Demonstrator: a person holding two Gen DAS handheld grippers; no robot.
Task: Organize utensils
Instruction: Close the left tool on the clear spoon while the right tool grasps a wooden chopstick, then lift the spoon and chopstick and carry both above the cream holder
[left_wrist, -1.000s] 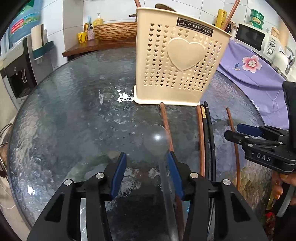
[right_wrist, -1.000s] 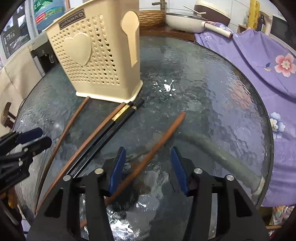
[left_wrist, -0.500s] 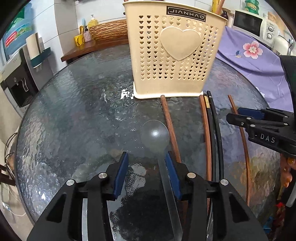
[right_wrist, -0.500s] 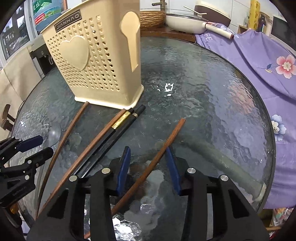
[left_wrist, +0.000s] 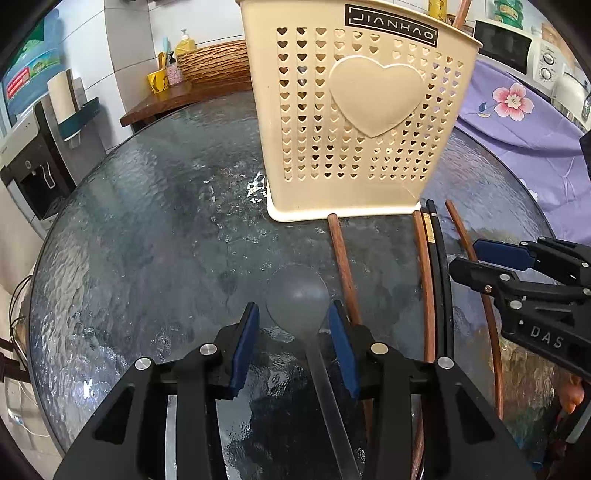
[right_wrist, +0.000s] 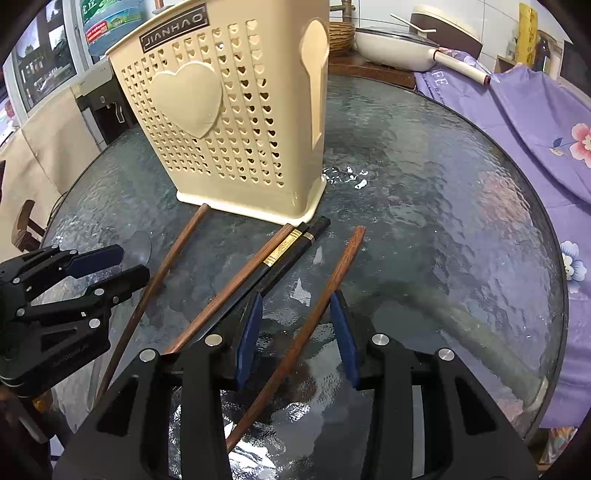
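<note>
L tool (left_wrist: 293, 332) wide open, holds nothing, straddles clear spoon (left_wrist: 299, 295) | handle runs back twd cam | R tool (right_wrist: 295, 321) open, empty, astride brown chopstick (right_wrist: 314, 310) flat on bench (right_wrist: 443, 221), axis twd holder (right_wrist: 236, 110).

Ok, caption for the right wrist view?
Right hand-held gripper open astride a brown chopstick on the glass table, before the cream holder.
</note>
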